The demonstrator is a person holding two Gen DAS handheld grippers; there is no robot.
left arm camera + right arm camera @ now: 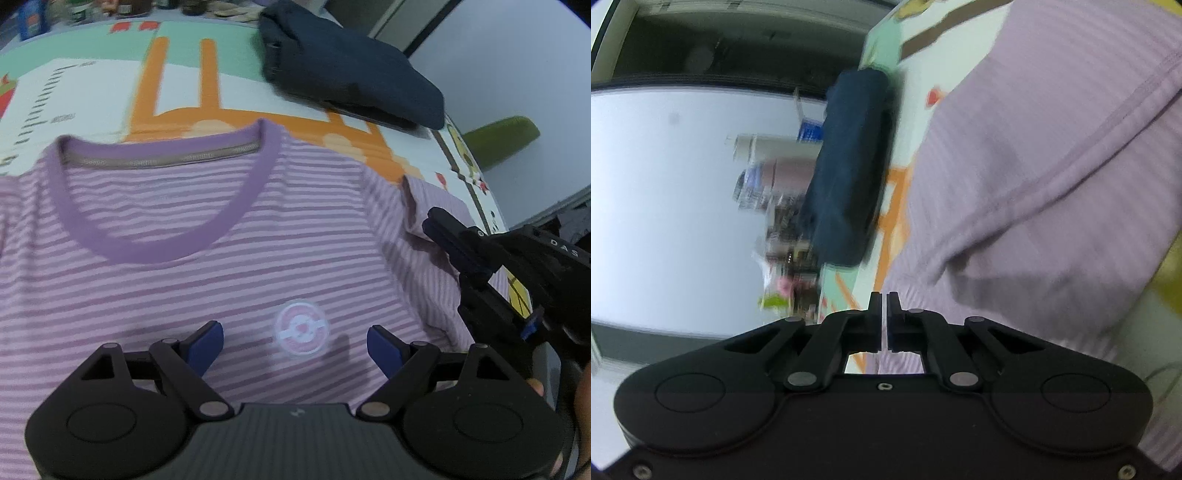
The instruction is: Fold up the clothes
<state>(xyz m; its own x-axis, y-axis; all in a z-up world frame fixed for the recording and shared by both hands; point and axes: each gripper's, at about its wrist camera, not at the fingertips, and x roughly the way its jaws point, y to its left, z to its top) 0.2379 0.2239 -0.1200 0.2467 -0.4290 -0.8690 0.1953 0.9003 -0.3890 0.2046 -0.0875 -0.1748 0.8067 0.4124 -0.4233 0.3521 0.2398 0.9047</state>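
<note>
A pink-and-purple striped T-shirt [207, 236] lies face up on a table covered by a colourful printed mat [110, 92], its purple neckband toward the far edge and a round pale badge [301, 329] on the chest; the badge's lettering is too blurred to read. The left gripper [295, 349] hangs over the chest with its blue-padded jaws wide apart and nothing between them. The right gripper [884, 317] is at the shirt's sleeve [432, 206], jaws pressed together; whether any cloth is pinched between them cannot be told. White letters on its body read "DAS". A folded dark navy garment [347, 74] sits near the far edge of the mat.
</note>
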